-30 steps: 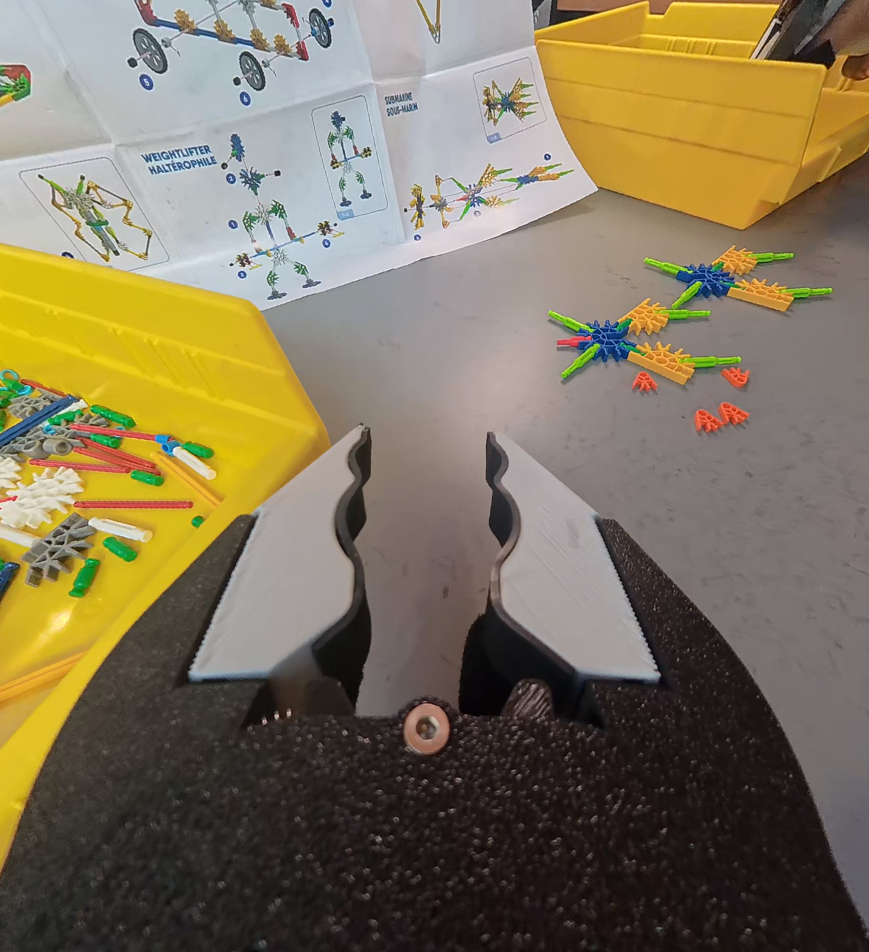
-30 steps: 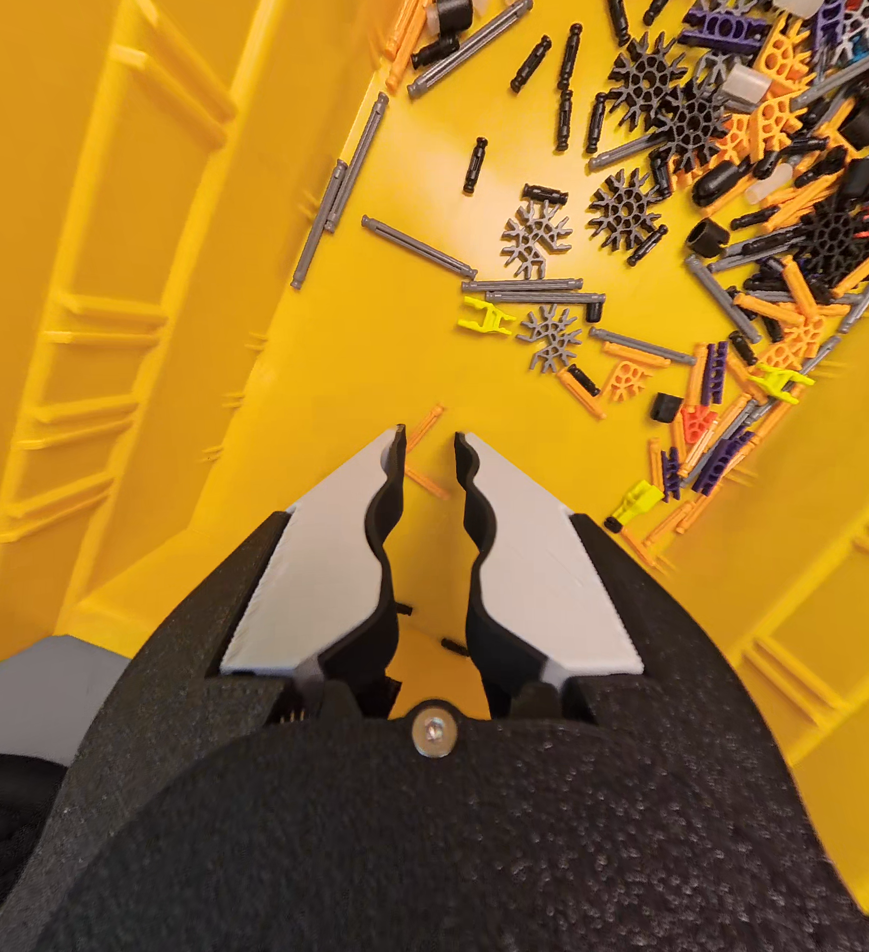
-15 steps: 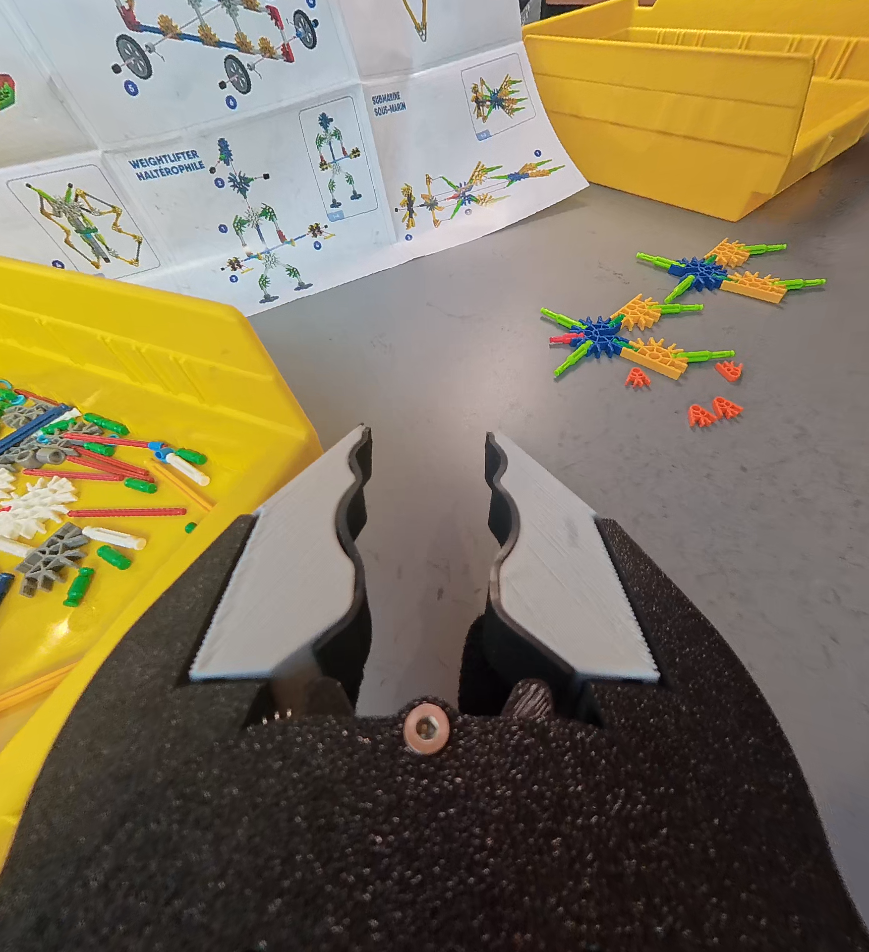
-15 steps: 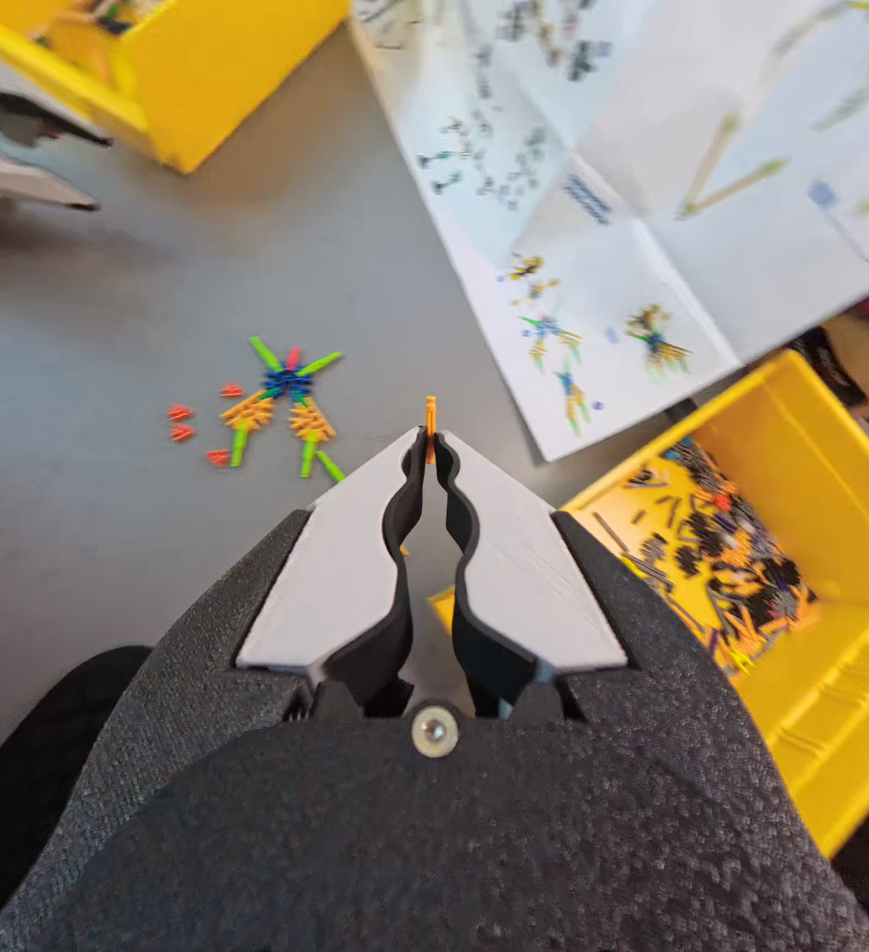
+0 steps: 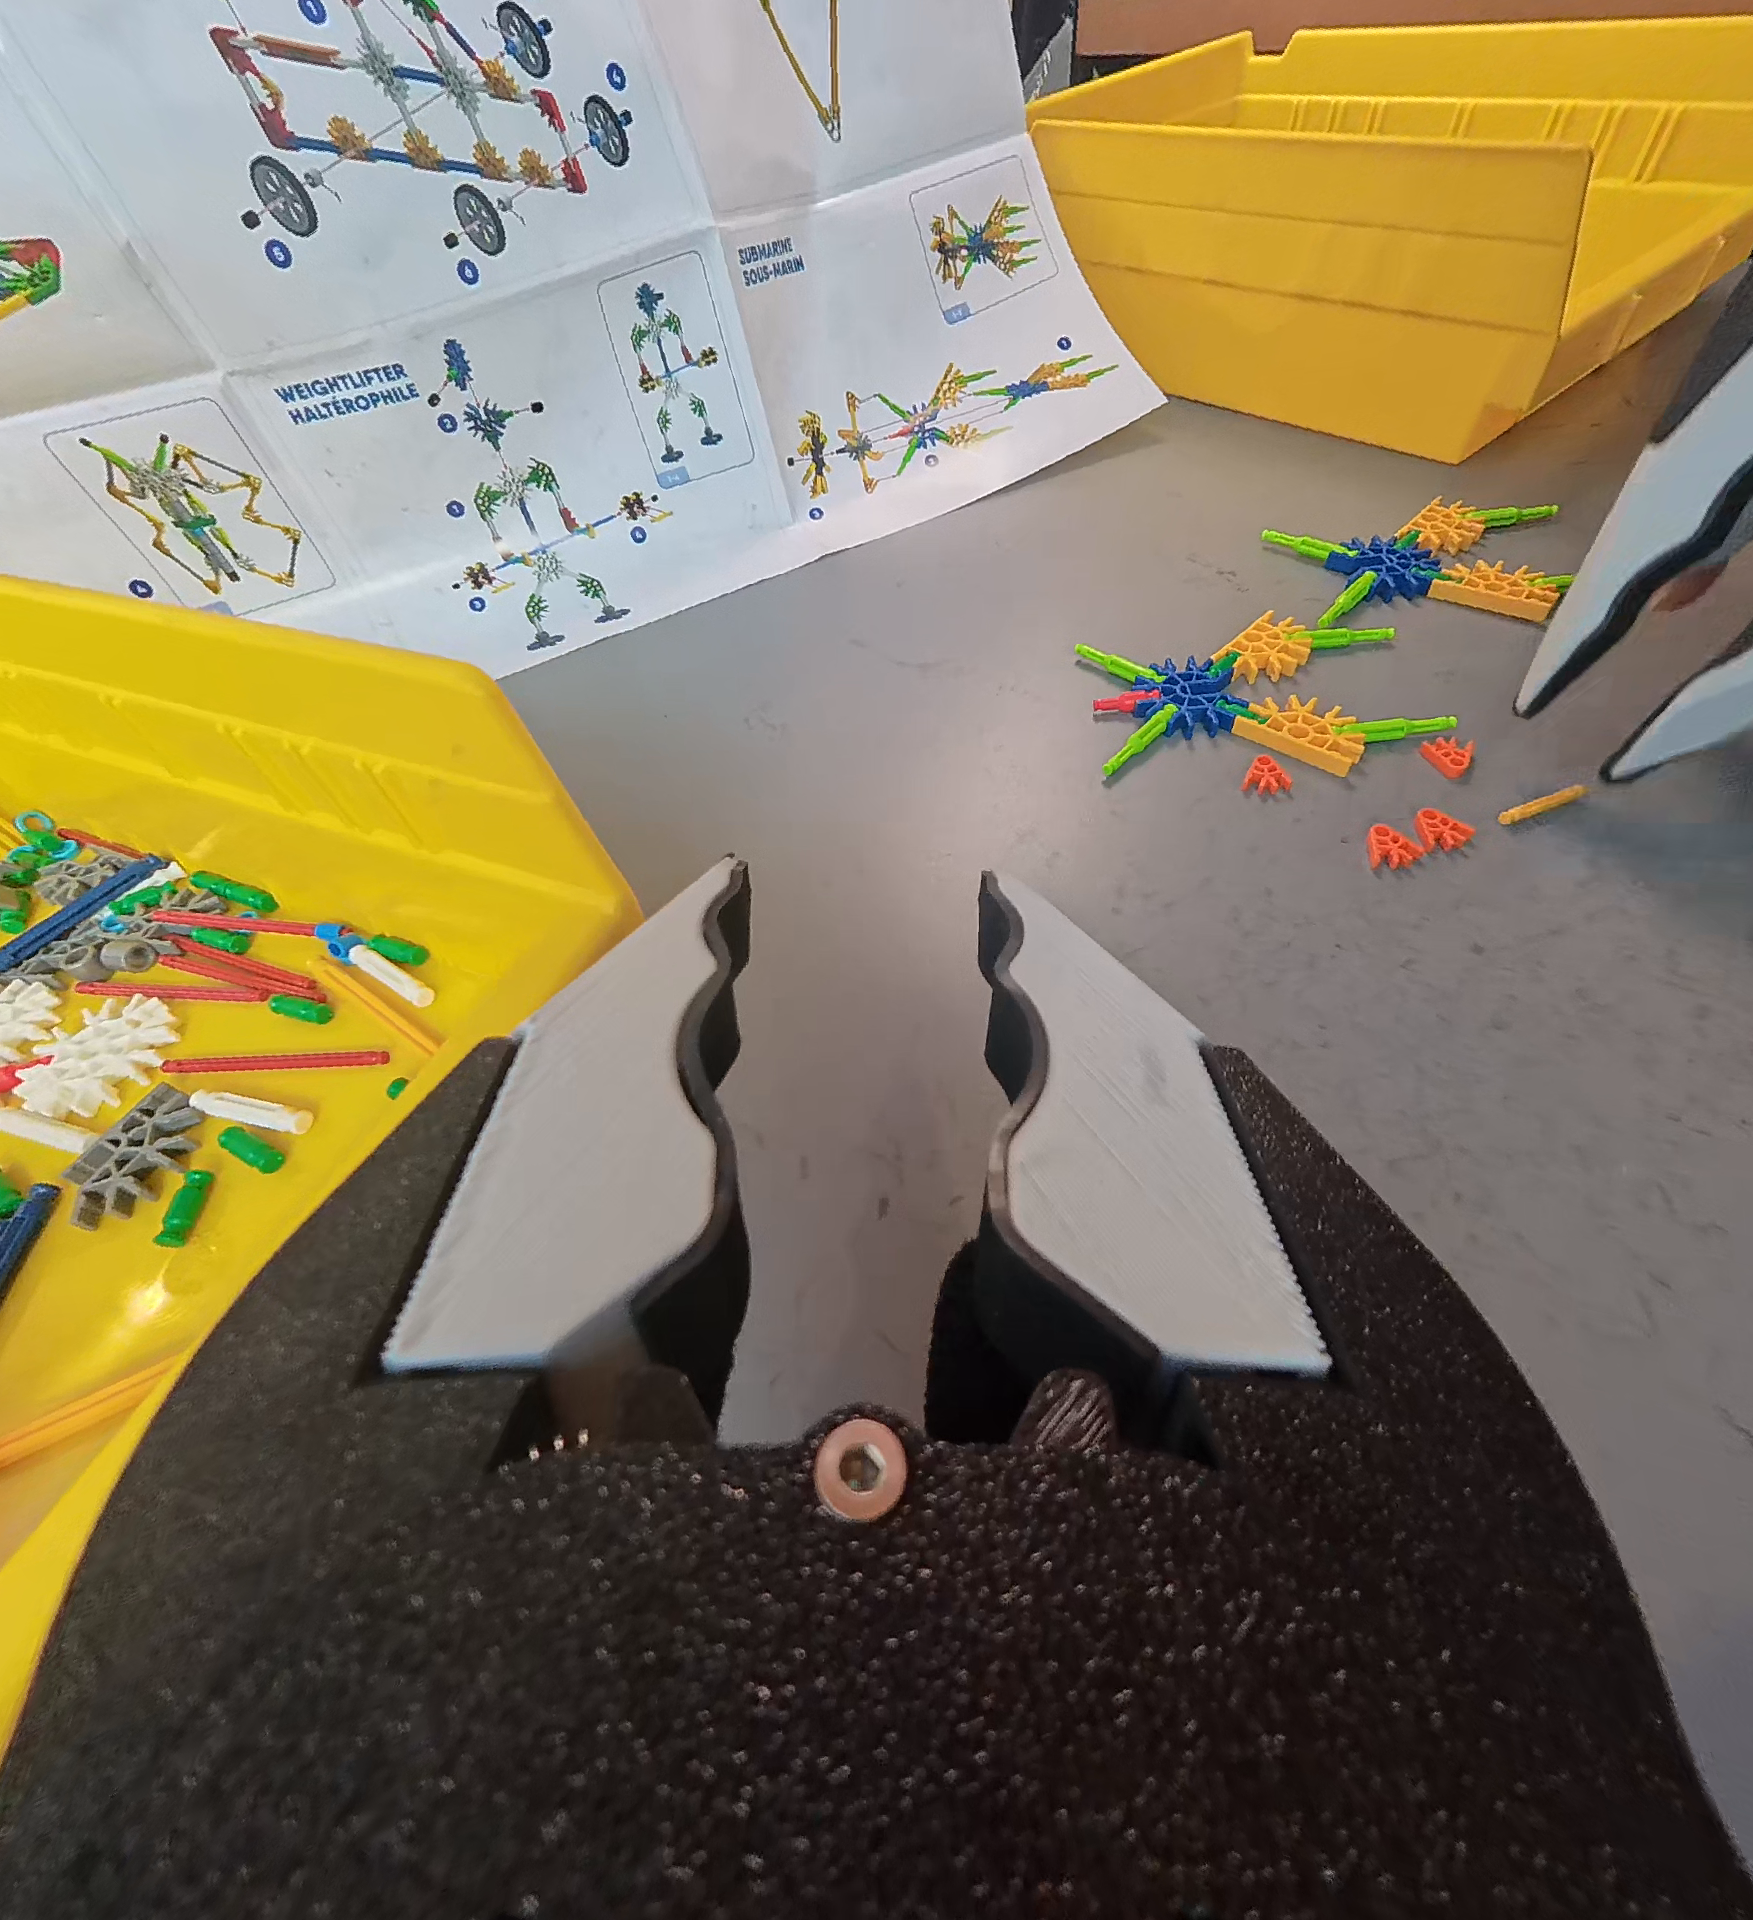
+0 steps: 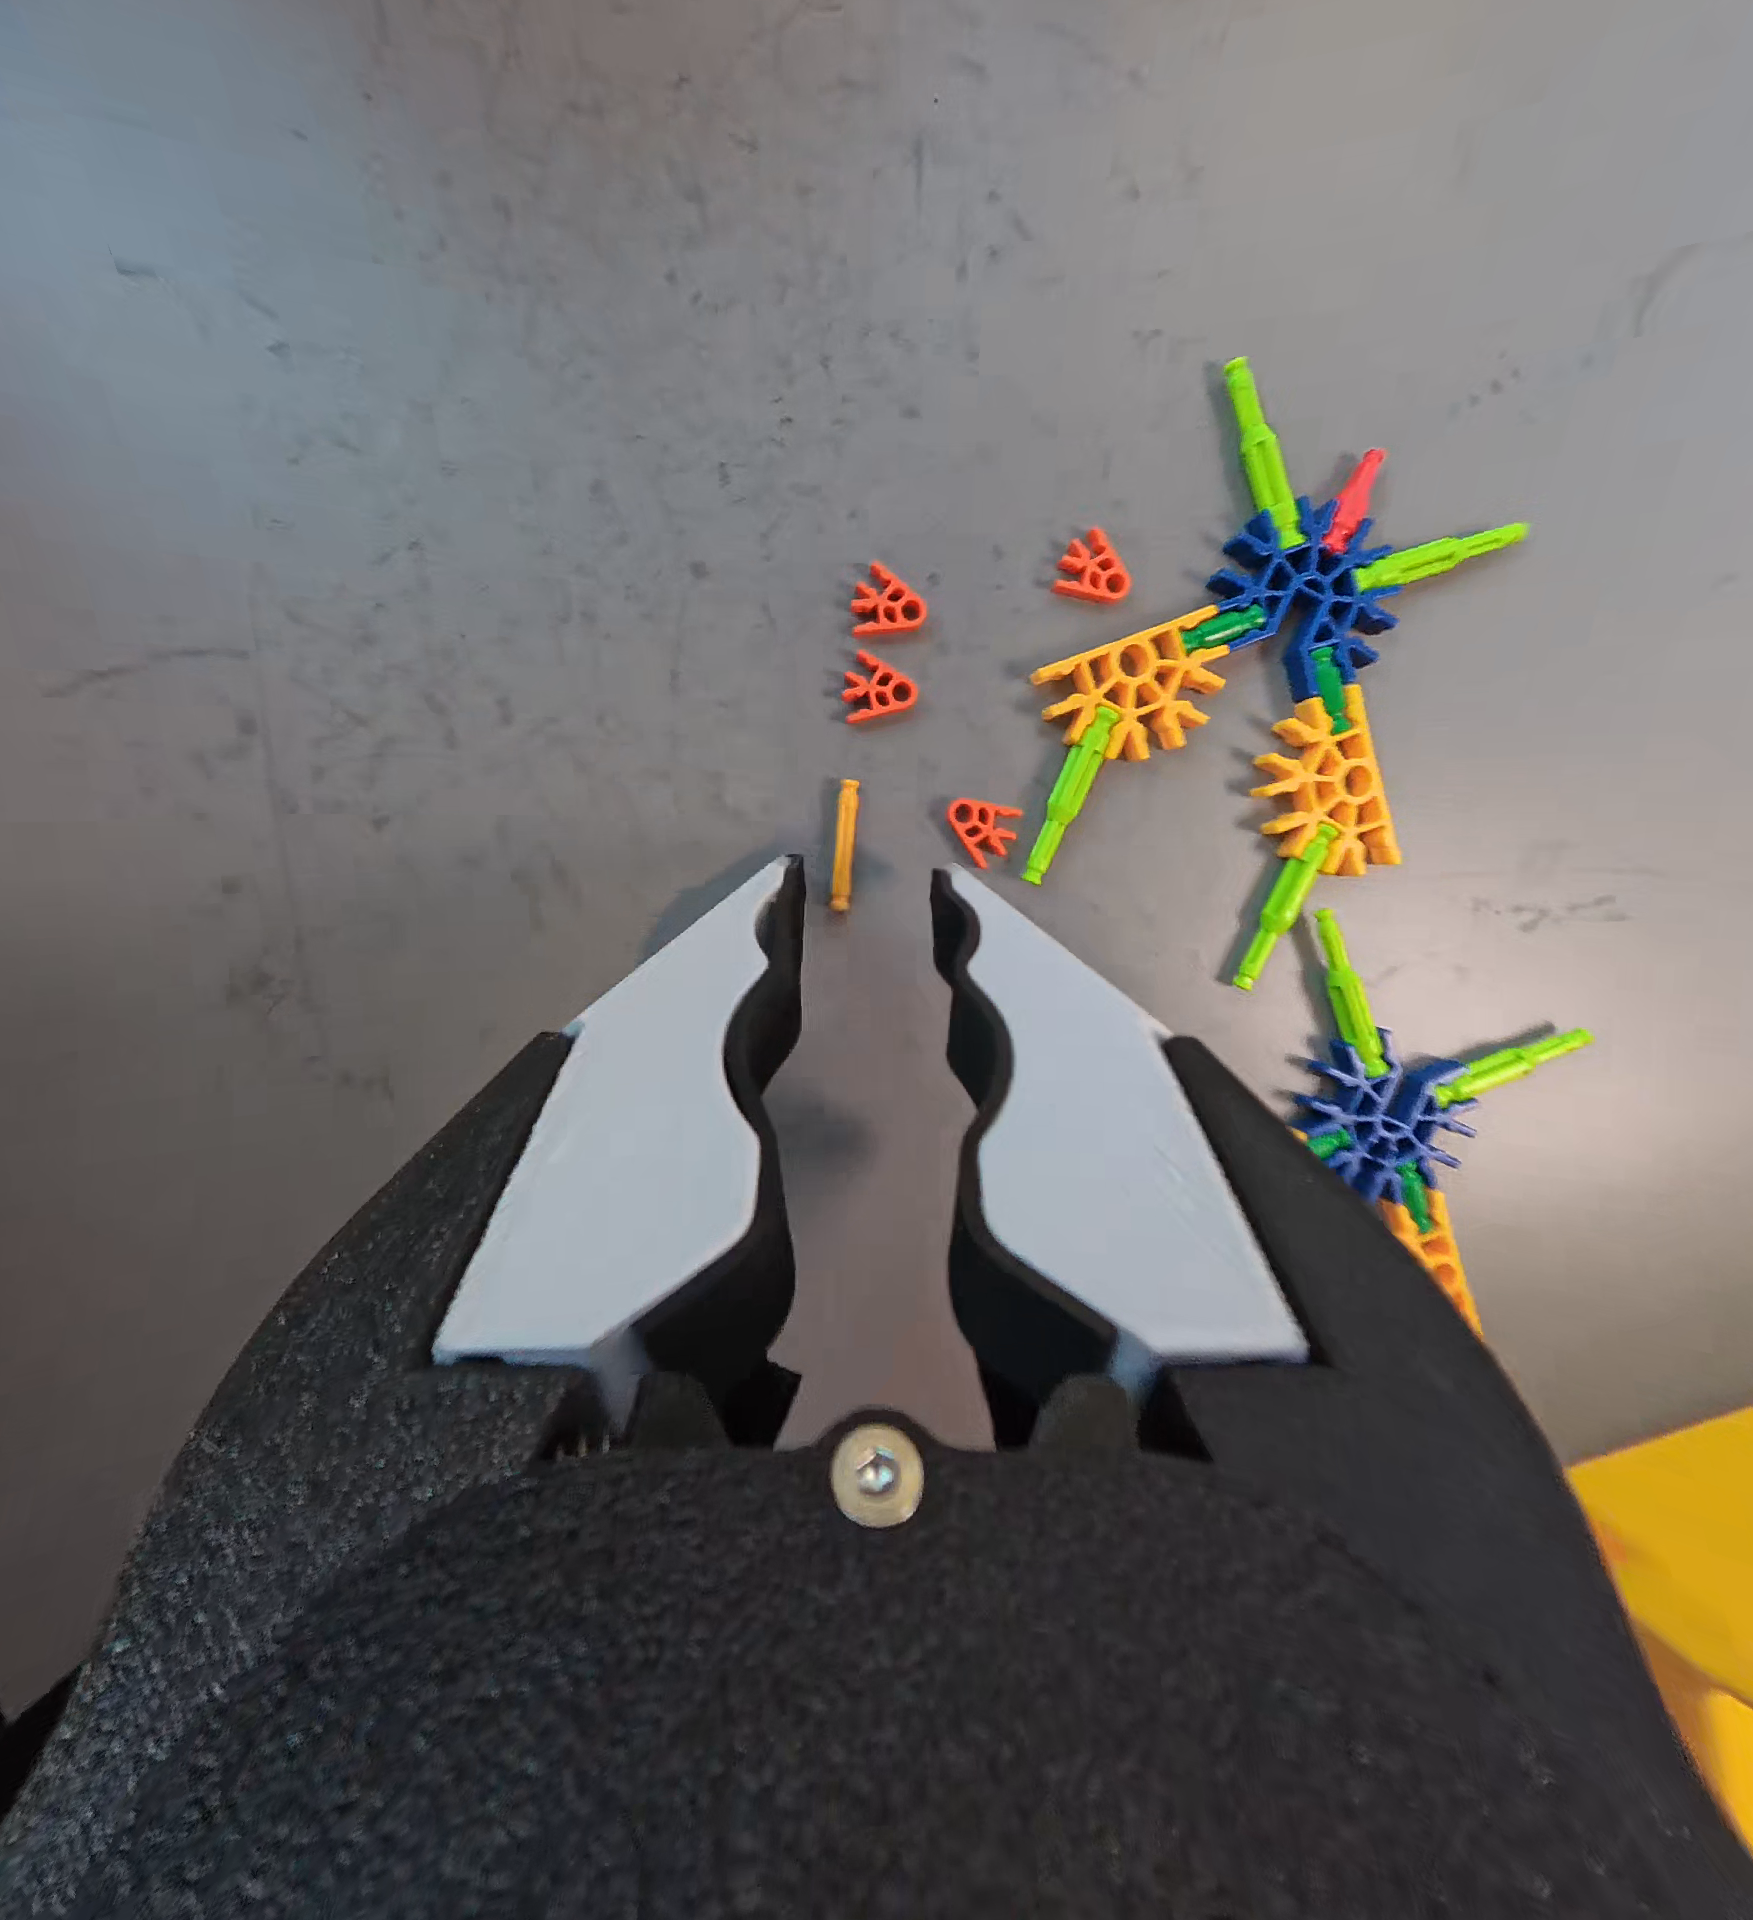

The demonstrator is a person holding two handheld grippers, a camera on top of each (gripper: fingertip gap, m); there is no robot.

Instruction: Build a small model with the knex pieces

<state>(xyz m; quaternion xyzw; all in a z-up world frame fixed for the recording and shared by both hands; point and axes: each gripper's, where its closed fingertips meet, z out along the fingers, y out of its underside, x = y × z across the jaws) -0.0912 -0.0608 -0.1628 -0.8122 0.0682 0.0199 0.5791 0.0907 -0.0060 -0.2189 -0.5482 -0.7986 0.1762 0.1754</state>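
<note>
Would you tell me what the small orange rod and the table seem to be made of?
The small orange rod looks like moulded plastic, judging by its uniform colour and flared ends. The table seems to be a smooth grey laminate or coated surface, scuffed with a faint sheen; its exact material is unclear.

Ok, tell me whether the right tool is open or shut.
Open. The right tool shows a clear gap between its tips, and the small orange rod lies loose on the table, not gripped.
</note>
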